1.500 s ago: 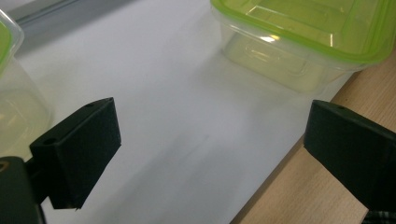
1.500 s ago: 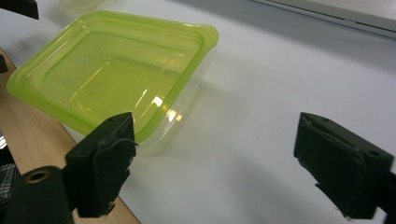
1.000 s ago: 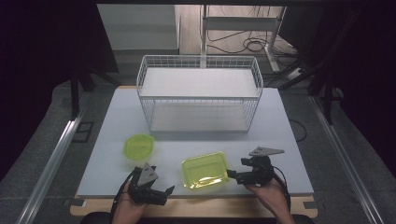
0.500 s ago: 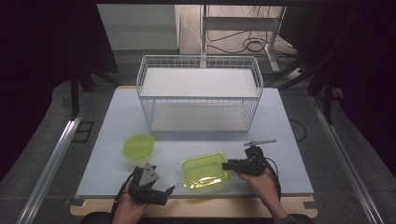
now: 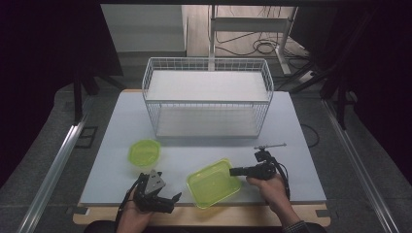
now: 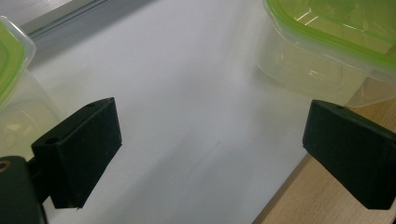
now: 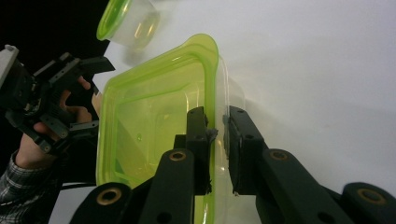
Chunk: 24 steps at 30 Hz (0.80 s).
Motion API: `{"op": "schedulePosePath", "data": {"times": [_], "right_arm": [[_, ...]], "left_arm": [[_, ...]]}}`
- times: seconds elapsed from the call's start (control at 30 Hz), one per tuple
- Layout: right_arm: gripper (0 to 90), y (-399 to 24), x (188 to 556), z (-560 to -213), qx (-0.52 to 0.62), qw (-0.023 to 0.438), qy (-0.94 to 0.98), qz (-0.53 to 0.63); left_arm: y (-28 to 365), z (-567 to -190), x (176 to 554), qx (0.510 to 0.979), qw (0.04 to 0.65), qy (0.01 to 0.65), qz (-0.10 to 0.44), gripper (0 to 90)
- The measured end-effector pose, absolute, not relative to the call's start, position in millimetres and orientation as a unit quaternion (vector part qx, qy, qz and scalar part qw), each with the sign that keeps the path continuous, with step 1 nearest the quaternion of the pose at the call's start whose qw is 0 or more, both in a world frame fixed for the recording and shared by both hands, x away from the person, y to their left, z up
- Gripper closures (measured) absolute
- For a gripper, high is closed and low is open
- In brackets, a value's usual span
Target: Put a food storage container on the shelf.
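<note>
While the white tabletop (image 5: 121, 126) carries a tall wire basket (image 5: 208, 99) toward its far edge, the work sits along the near edge. Basket stands upright, nothing visible inside, well apart from both hands. Rectangular green container (image 5: 214, 183) lies at the near edge, roughly mid-width, one corner close to the wooden front strip (image 5: 243, 217). Round green container (image 5: 144, 152) sits apart from it, toward the near-left corner. Right gripper (image 5: 234, 171) comes in level from the right and is on the rectangular container's right rim; its jaws have just been closing, and in the right gripper view (image 7: 215, 133) the green rim and clear wall stand between the two black pads, gap narrow, pads touching or nearly so on both faces, so I read it as clamped on the rim. Left gripper (image 5: 175, 198) rests at the near edge, left of the rectangular container, jaws wide with only bare tabletop between them in the left gripper view (image 6: 210, 144). Step in hand, as I judge it: securing the grasp on the rectangular container. Next move probably a lift and carry toward the basket; a thin rim grip means keep it level, lift slowly, watch for the container pivoting in the pads.
</note>
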State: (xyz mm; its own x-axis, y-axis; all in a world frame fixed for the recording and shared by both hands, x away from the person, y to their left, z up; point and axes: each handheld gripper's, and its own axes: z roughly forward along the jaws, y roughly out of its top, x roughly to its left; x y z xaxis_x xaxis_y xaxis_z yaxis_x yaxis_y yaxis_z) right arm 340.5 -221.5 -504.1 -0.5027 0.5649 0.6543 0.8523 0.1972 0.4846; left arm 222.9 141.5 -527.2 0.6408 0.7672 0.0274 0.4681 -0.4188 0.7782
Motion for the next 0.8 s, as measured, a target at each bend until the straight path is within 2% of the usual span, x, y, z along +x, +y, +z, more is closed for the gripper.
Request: {"op": "schedulePosePath", "data": {"times": [0.8], "right_arm": [[79.6,-246,348,-468,-0.48,0.149,-0.711,-0.491]], "left_arm": [[145,-528,224,0.817,0.38,0.385,0.199,4.1]]}}
